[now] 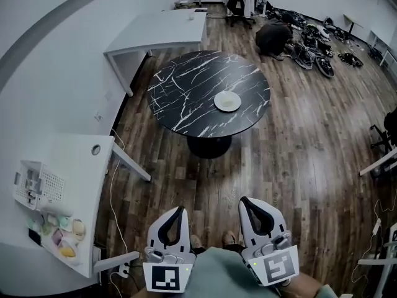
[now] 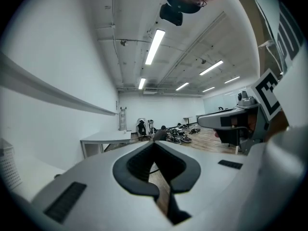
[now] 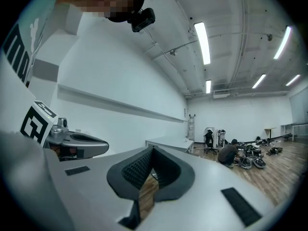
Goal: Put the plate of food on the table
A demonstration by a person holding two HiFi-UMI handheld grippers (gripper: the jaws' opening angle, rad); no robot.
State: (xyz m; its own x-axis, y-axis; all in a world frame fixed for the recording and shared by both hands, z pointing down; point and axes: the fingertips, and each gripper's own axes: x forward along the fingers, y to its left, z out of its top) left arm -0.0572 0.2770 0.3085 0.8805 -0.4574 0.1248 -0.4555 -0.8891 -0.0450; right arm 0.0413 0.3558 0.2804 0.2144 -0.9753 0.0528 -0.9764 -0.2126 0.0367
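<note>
sitting on the table (image 1: 186, 92), a plate (image 1: 218, 103) holds pale food (image 1: 229, 100) (left claw (image 1: 180, 210) and right claw (image 1: 245, 202) pressed together).

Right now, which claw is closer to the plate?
Right. The right claw is almost in line with the plate; the left claw sits farther aside. Both are far off.

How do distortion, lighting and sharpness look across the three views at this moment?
Head view: strong fisheye, walls and floorboards bow, corners darken; marble table and plate evenly lit and sharp. Left gripper view: dark round vignette, strip lights blown white. Right gripper view: same curvature and vignette, strip lights equally bright.
</note>
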